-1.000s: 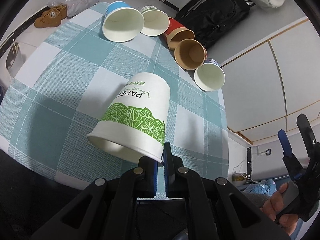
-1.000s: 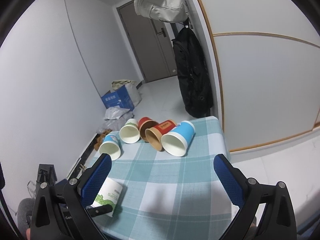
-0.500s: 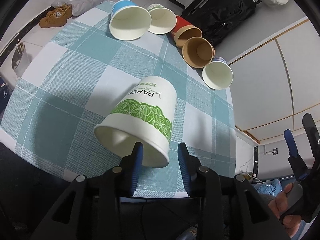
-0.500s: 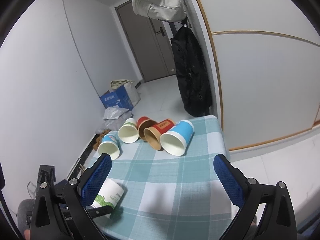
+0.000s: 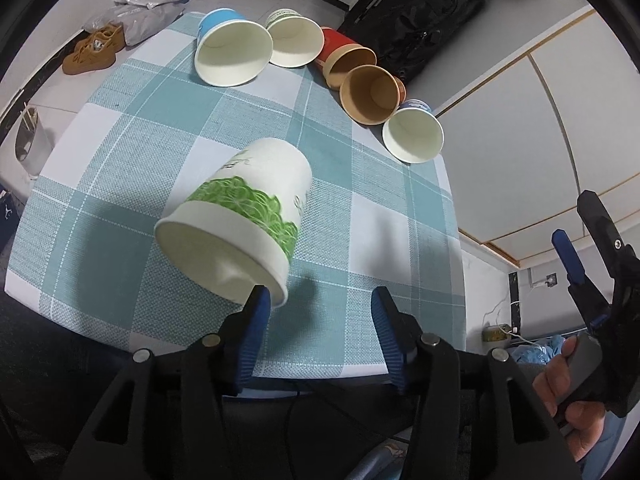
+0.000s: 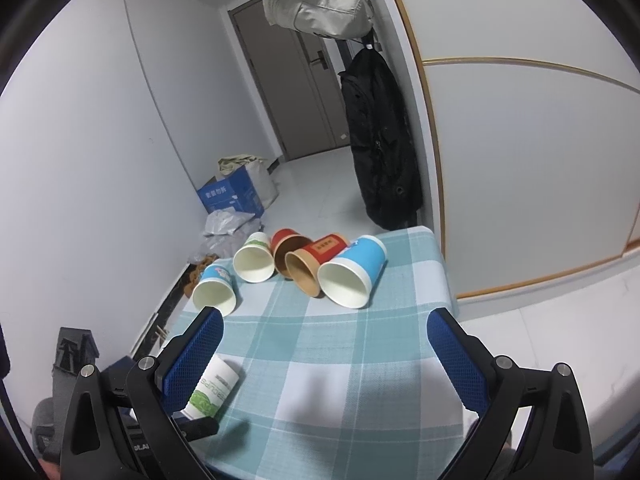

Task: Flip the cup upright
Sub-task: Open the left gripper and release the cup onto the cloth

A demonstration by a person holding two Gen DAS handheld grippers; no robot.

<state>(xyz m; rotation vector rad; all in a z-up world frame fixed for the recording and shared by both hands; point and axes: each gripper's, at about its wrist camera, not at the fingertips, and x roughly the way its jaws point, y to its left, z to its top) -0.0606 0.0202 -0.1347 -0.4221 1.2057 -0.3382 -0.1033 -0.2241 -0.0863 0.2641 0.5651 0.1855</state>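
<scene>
Six paper cups lie on your desk, which is covered in a teal-and-white checked cloth. Five of them sit in a loose row at the far edge, all on their sides with mouths turned toward you, and each looks empty: a big blue cup, a white-and-green cup, a red cup, a brown cup and a small blue-and-white cup. The white cup with green leaves lies apart from them near your edge, on its side, long axis running away from you, open mouth toward you and base toward the row; nothing is inside it. Your left hand-held gripper has its jaws apart, one blue fingertip just at the cup's rim. Your right hand-held gripper is spread wide, above the desk, clamped on nothing.
</scene>
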